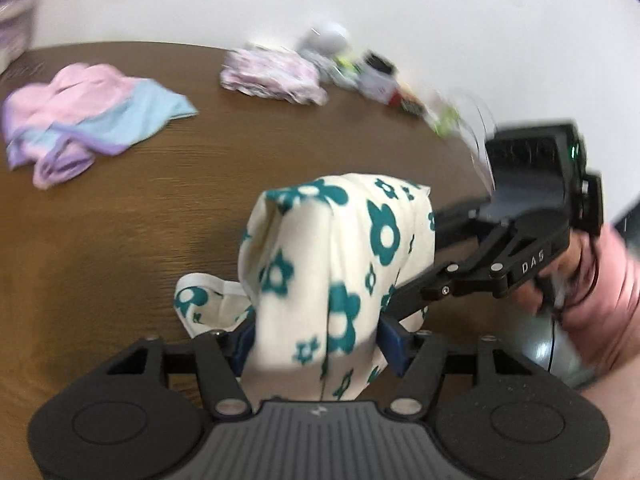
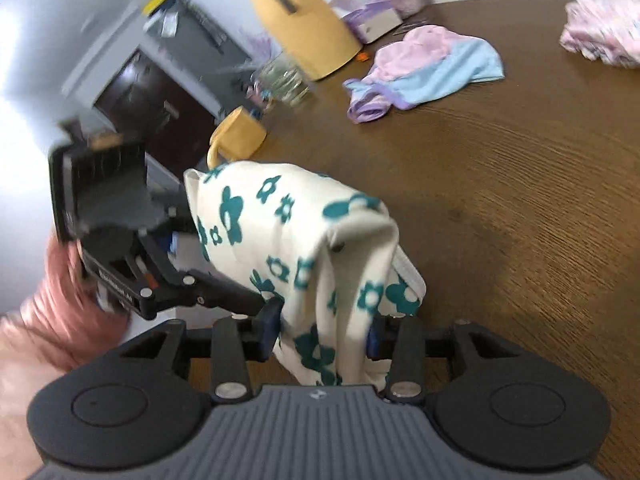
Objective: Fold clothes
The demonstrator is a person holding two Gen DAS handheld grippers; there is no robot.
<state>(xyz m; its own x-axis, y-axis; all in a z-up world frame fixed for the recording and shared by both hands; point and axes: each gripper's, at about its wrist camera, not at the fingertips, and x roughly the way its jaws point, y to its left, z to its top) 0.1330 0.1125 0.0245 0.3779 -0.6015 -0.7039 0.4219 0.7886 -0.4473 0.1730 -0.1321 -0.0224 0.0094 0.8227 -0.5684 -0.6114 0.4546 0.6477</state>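
A cream garment with teal flowers hangs bunched between both grippers above the brown table. My left gripper is shut on the garment's lower part, its blue pads pressing the cloth. My right gripper comes in from the right and its fingers disappear behind the same cloth. In the right wrist view, my right gripper is shut on the garment, and my left gripper reaches in from the left beside it.
A pink, blue and purple garment lies crumpled at the far left of the table. A folded pale pink patterned garment lies at the back. Small clutter lines the back edge. A yellow mug, a glass jar and a yellow jug stand at the table's edge.
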